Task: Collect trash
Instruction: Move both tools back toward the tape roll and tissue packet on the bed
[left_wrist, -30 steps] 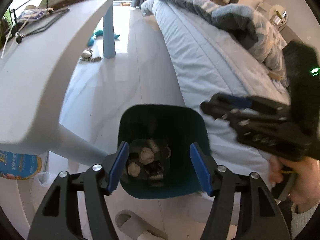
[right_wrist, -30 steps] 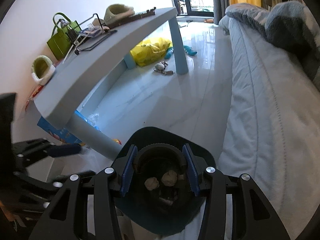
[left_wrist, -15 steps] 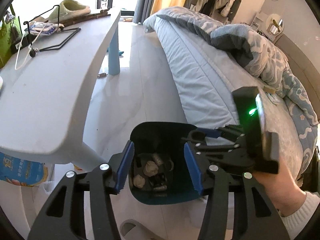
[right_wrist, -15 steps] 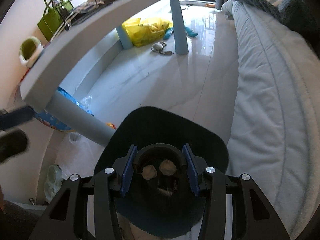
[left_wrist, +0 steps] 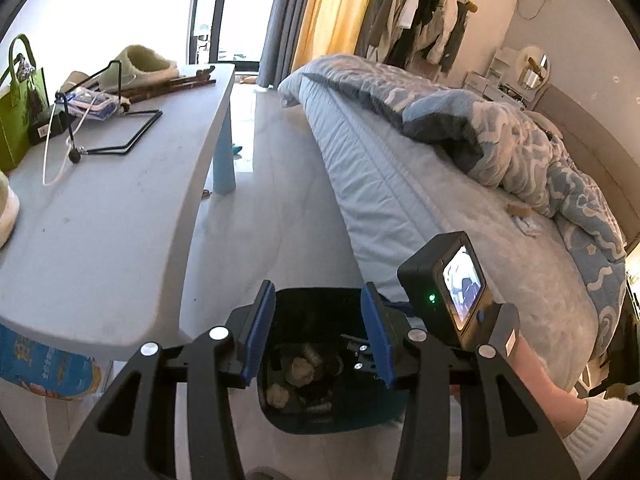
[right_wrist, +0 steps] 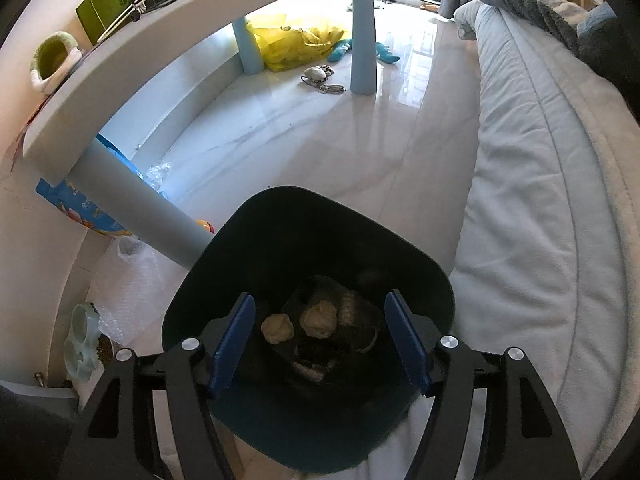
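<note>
A dark teal trash bin (right_wrist: pixel 304 208) stands on the floor between the table and the bed, also seen in the left wrist view (left_wrist: pixel 320 424). Crumpled paper balls (right_wrist: pixel 318 320) (left_wrist: pixel 302 368) and dark scraps lie at its bottom. My right gripper (right_wrist: pixel 320 304) hangs over the bin's mouth. Its jaws are opening, with nothing between the blue pads. My left gripper (left_wrist: pixel 318 300) is higher, above the bin's near edge. Its jaws are closing on nothing. The right gripper's camera body (left_wrist: pixel 440 288) and the hand holding it (left_wrist: pixel 540 392) sit just right of my left fingers.
A grey table (left_wrist: pixel 120 208) on pale blue legs (right_wrist: pixel 136 208) borders the bin on the left and carries a green bag (left_wrist: pixel 16 112) and a slipper (left_wrist: pixel 140 64). The bed (right_wrist: pixel 540 200) runs along the right. A yellow bag (right_wrist: pixel 296 44), bubble wrap (right_wrist: pixel 128 280) and a pet bowl (right_wrist: pixel 82 344) lie on the floor.
The right jaws have spread, and the dark ring they held is no longer between them. The left gripper has risen and tilted up while its jaws narrowed. The right gripper sank toward the bin.
</note>
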Tool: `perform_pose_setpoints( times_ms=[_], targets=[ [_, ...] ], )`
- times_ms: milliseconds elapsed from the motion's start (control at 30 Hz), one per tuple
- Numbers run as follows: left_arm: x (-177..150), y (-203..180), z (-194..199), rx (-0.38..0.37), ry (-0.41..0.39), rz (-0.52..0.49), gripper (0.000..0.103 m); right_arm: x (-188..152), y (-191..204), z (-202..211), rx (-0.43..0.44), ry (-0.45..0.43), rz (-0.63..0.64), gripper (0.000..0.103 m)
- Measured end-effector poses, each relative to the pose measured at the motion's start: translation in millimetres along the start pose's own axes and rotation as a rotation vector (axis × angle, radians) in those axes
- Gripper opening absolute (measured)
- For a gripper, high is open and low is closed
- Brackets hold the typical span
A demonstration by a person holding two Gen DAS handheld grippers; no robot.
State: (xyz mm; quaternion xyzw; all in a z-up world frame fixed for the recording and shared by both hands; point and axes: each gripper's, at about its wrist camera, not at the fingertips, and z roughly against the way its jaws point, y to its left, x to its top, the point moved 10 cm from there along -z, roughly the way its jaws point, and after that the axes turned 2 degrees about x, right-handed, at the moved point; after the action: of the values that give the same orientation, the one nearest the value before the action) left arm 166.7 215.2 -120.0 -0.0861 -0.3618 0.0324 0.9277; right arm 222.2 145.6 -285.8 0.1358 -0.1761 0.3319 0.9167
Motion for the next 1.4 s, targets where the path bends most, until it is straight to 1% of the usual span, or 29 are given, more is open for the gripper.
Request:
perform_pose_setpoints(
  times_ms=[233,333,600,733,900,1067,1300,1400],
  targets=[
    [6.4,-7.3,3.4,-0.001,-0.019,-0.009,0.047,11.6,2.7,23.0,0.029,-0.068,-0.007,0.069],
    [10.3,-8.6,5.3,0.001,-0.03,-0.003,0.047,18.6,2.8,38.0,0.043,-0.117,-0.01,0.069],
    [22.2,-23.4,9.9,0.001,-0.047,-0.014,0.047,30.5,-15.3,75.5,0.062,-0.217,-0.04,0.069],
    [28.6,-36.6,9.1,-0.004,-0.055,-0.022,0.047,31.6,-35.0,97.2,0.021,-0.268,-0.039,0.071],
    [34.0,-59.8,2.6,-0.017,-0.057,-0.042,0.047,26.9,-60.9,114.9,-0.007,-0.297,-0.065,0.072],
    [39.9,-84.7,-5.8,-0.038,-0.056,-0.058,0.051,19.8,-86.8,133.1,-0.039,-0.321,-0.089,0.075],
    [49.5,-120.9,-22.7,-0.067,-0.05,-0.08,0.058,9.4,-127.6,155.3,-0.089,-0.344,-0.123,0.077],
    [53.1,-137.0,-31.4,-0.082,-0.044,-0.083,0.06,3.2,-149.2,163.7,-0.113,-0.354,-0.147,0.081]
  ],
)
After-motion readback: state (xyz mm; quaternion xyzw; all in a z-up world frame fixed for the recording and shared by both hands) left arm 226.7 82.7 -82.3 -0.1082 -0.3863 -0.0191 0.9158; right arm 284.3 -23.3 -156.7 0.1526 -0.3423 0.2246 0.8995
